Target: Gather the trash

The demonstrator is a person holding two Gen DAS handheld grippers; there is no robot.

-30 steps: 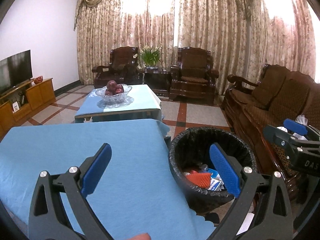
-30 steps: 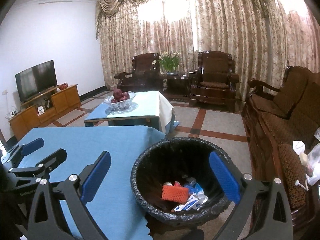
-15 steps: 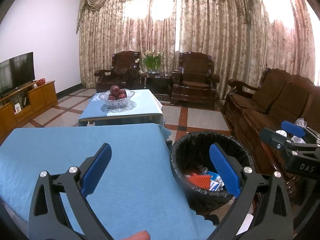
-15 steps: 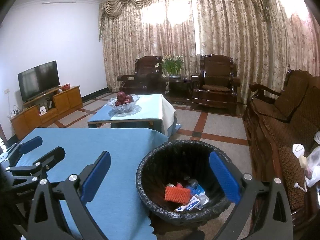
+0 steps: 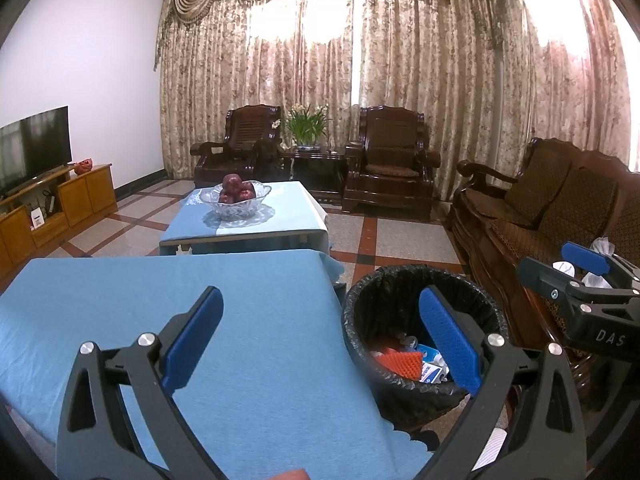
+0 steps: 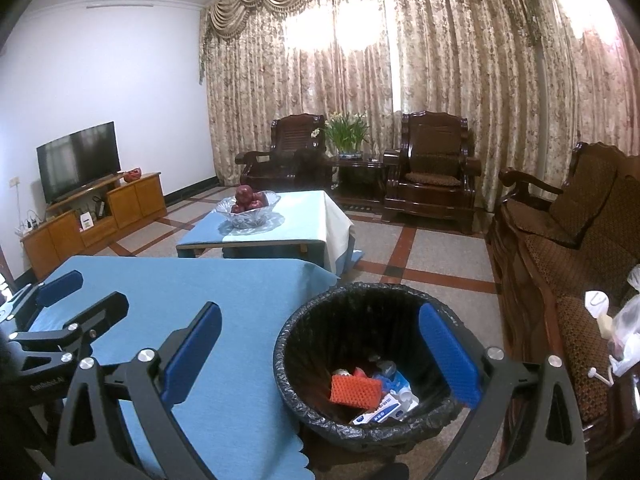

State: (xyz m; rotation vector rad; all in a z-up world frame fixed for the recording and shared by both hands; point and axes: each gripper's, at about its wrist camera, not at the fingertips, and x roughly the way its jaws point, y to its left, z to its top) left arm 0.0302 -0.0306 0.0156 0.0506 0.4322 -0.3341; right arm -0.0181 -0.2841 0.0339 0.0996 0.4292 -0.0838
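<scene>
Sofa (image 6: 568,240) flanks bin (image 6: 320,320); table (image 6: 224,292) opposite.

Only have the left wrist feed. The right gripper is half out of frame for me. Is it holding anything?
Observer: No. In the right wrist view the right gripper is open, with nothing between its fingers.
Operator: What's in the bin? My own finger covers part of it.
Observer: The right wrist view looks down into the trash bin. An orange mesh piece lies beside a white and blue box on the bottom. The bin is far from full.
Operator: Where's my gripper relative to the table?
Observer: The left gripper hangs open over the left part of the blue tablecloth. No trash shows on the stretch of cloth seen there.
</scene>
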